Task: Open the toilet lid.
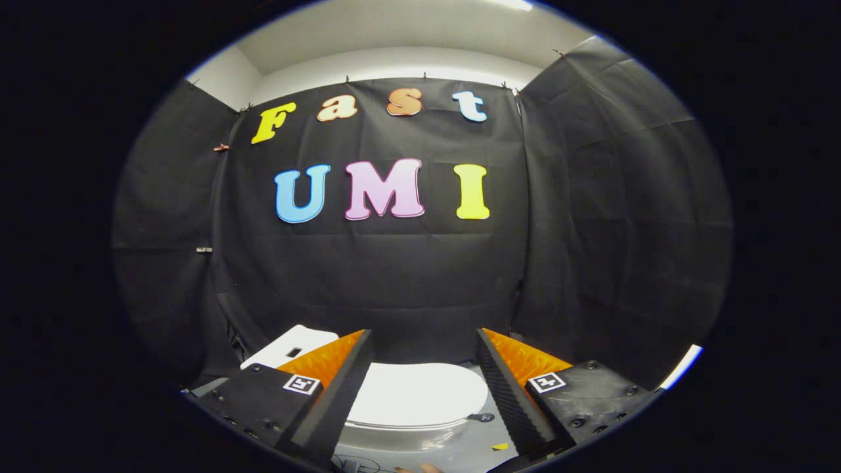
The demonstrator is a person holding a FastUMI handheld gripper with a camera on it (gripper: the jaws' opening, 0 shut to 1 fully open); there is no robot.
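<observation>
Beyond the wide-open tool [424,341], closed toilet lid [414,393], white tank [289,347] behind it.

The gripper [424,341] is hovering with fingers spread wide above the closed lid [414,394]; open air is separating them, with nothing blocking.

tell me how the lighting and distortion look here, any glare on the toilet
Gripper view: strong fisheye bend, the wall's edges curve; the closed toilet lid between the open gripper's fingers is blown out white with glare, its surface detail lost; the black cloth stays dim and even; focus looks sharp throughout.
</observation>
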